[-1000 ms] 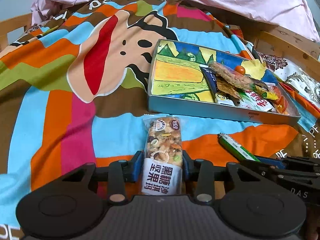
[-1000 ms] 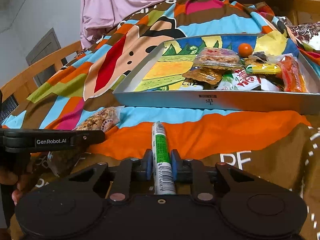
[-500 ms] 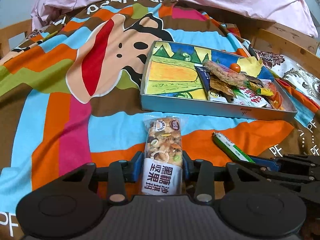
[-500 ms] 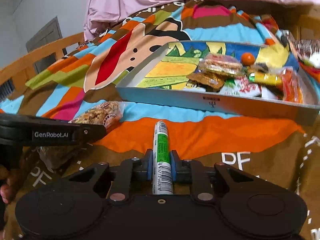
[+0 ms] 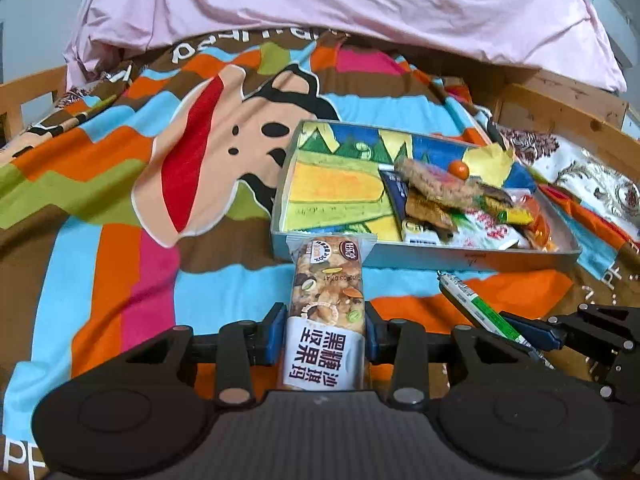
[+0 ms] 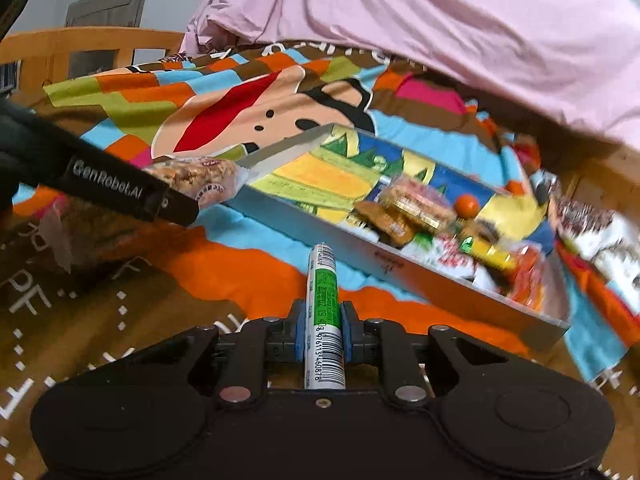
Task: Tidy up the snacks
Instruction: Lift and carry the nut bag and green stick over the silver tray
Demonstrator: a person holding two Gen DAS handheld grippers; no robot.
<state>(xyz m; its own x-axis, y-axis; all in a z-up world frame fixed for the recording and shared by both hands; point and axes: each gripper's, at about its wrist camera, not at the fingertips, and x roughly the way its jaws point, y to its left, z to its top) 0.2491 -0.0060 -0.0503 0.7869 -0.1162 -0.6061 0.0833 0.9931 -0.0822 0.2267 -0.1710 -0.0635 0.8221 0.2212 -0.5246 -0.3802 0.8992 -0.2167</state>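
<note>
holding mixed snack packets [image 5: 460,204], the tray [image 5: 440,258] faces grippers pinching a nut bar [image 5: 326,304] and green stick [image 6: 324,320].

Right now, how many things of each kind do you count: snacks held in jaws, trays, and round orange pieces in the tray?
Snacks held in jaws: 2, the nut bar in the left gripper and the green-and-white stick in the right gripper
Trays: 1, the tray
Round orange pieces: 1, the orange ball
Piled packets in the tray: too overlapped to count
Total counted: 4
</note>
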